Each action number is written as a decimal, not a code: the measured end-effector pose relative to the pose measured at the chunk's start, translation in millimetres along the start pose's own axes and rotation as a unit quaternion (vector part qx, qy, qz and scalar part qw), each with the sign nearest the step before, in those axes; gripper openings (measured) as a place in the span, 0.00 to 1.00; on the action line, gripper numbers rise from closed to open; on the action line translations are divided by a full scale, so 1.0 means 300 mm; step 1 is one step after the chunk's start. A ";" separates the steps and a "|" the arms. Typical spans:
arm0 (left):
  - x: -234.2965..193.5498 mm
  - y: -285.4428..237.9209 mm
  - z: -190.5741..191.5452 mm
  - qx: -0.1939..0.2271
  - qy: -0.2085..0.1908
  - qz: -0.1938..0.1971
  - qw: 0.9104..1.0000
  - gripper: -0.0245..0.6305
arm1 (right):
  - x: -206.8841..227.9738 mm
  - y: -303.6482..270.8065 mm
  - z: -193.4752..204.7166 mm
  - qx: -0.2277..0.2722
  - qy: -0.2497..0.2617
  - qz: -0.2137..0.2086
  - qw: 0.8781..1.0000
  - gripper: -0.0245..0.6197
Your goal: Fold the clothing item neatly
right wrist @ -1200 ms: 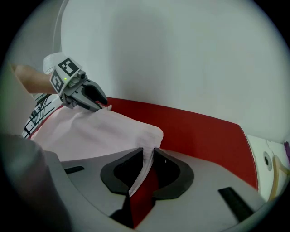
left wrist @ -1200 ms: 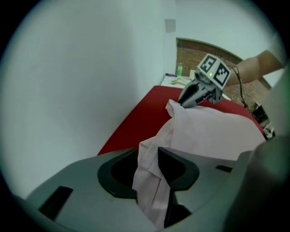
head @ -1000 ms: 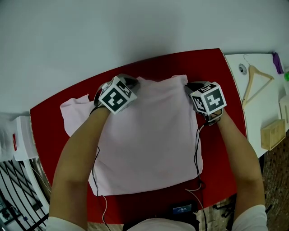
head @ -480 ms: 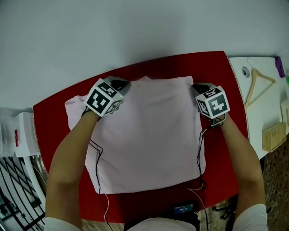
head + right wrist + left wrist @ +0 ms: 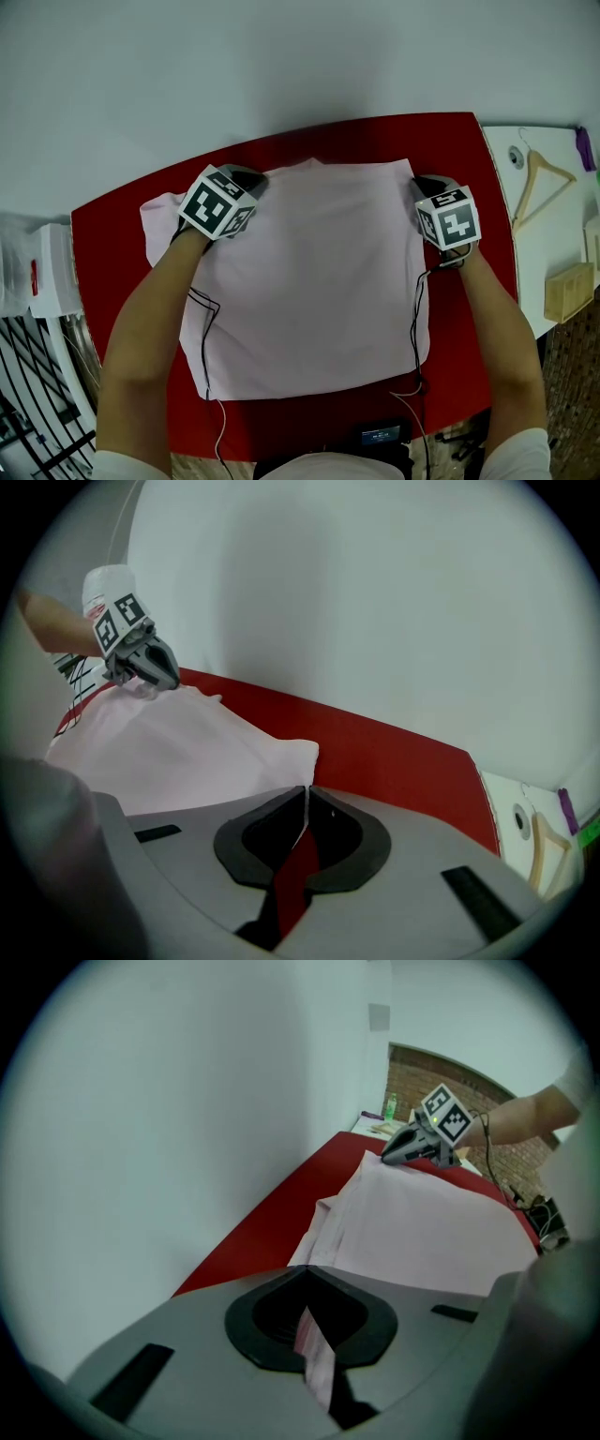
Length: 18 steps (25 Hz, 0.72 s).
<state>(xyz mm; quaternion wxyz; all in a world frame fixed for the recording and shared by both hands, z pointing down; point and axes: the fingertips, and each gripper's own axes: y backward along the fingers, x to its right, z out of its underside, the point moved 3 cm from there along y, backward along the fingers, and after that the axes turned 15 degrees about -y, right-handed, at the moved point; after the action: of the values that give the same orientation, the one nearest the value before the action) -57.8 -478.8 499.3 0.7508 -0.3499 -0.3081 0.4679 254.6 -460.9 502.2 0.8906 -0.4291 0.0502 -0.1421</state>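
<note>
A pale pink garment (image 5: 309, 281) lies spread flat on the red table (image 5: 108, 253), with one sleeve (image 5: 161, 217) sticking out to the left. My left gripper (image 5: 251, 178) is at the garment's far left corner and is shut on a fold of pink cloth (image 5: 317, 1358). At the far right corner, my right gripper (image 5: 424, 184) has just been closing; its jaws meet on the thin edge of that corner (image 5: 298, 754). The left gripper view shows the right gripper (image 5: 412, 1147) across the cloth. The right gripper view shows the left gripper (image 5: 150, 664) the same way.
A white side table (image 5: 553, 216) on the right holds a wooden hanger (image 5: 539, 173) and a wooden box (image 5: 567, 281). A black wire rack (image 5: 33, 412) stands low on the left. Cables trail over the cloth's sides. A grey wall rises just behind the table.
My left gripper has moved left along the far edge with the cloth in it, and the top edge now lies straighter. The right gripper has stayed at its corner.
</note>
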 end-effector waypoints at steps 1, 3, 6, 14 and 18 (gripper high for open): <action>-0.002 -0.002 0.006 -0.009 -0.006 -0.001 1.000 0.05 | 0.008 0.002 0.000 0.001 -0.006 0.006 1.000 0.08; -0.013 -0.001 0.032 -0.028 -0.014 -0.007 0.999 0.04 | 0.026 0.003 0.006 -0.001 -0.022 0.017 1.000 0.08; -0.033 0.011 0.057 -0.016 0.022 -0.014 1.000 0.04 | 0.032 -0.010 0.024 0.000 -0.044 0.014 0.999 0.08; -0.062 0.105 0.059 0.017 0.044 -0.040 0.998 0.05 | 0.005 0.018 -0.008 0.023 -0.001 0.002 1.000 0.17; -0.082 0.184 0.103 0.028 0.067 -0.056 0.996 0.05 | -0.042 0.035 -0.052 0.028 0.027 -0.006 0.999 0.21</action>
<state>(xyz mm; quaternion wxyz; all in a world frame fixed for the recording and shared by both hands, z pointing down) -118.1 -476.5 468.6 0.8044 -0.3418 -0.2629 0.4086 241.5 -462.7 483.9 0.8997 -0.4001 0.0675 -0.1607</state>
